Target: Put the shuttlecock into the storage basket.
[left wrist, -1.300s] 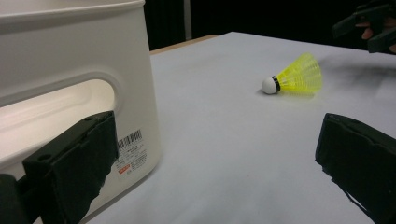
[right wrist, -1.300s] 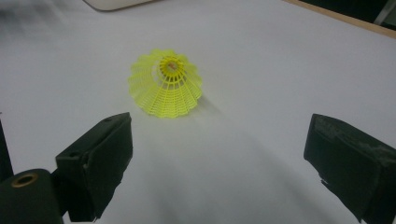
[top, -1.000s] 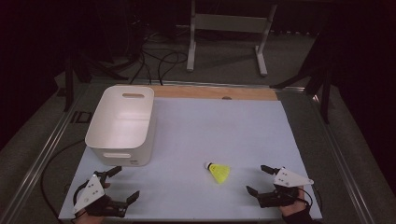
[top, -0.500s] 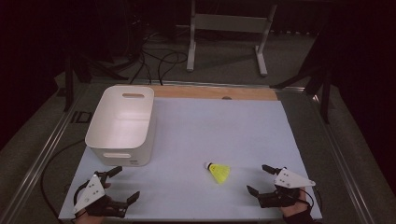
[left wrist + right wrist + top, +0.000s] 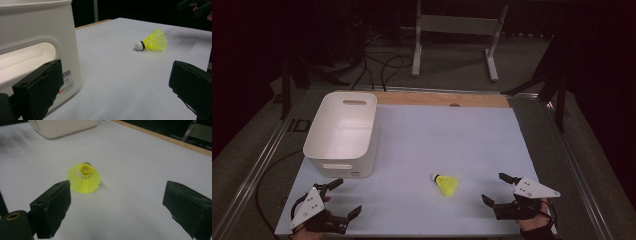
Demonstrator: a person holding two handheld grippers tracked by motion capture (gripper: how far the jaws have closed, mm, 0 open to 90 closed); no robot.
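A yellow shuttlecock (image 5: 445, 184) lies on its side on the white table (image 5: 452, 145), in the near part, a little right of the middle. In the high view its white cork tip points to the left, toward the bin, and its yellow skirt opens toward the right tool.

The right tool (image 5: 501, 190) is at the near right corner of the table, held by a hand in a dark glove (image 5: 536, 231). Its jaws are spread wide and hold nothing. It is near the shuttlecock but does not touch it. In the right gripper view the shuttlecock (image 5: 84, 179) lies in front of the jaws, closer to the left one, with the open skirt facing the camera.

The left tool (image 5: 343, 196) is at the near left corner, just in front of a white plastic bin (image 5: 343, 132). Its jaws are also spread apart and empty. In the left gripper view the bin wall (image 5: 35, 47) with a handle slot and a small label stands just beside the left jaw, and the shuttlecock (image 5: 152, 41) lies well apart, farther on the table.
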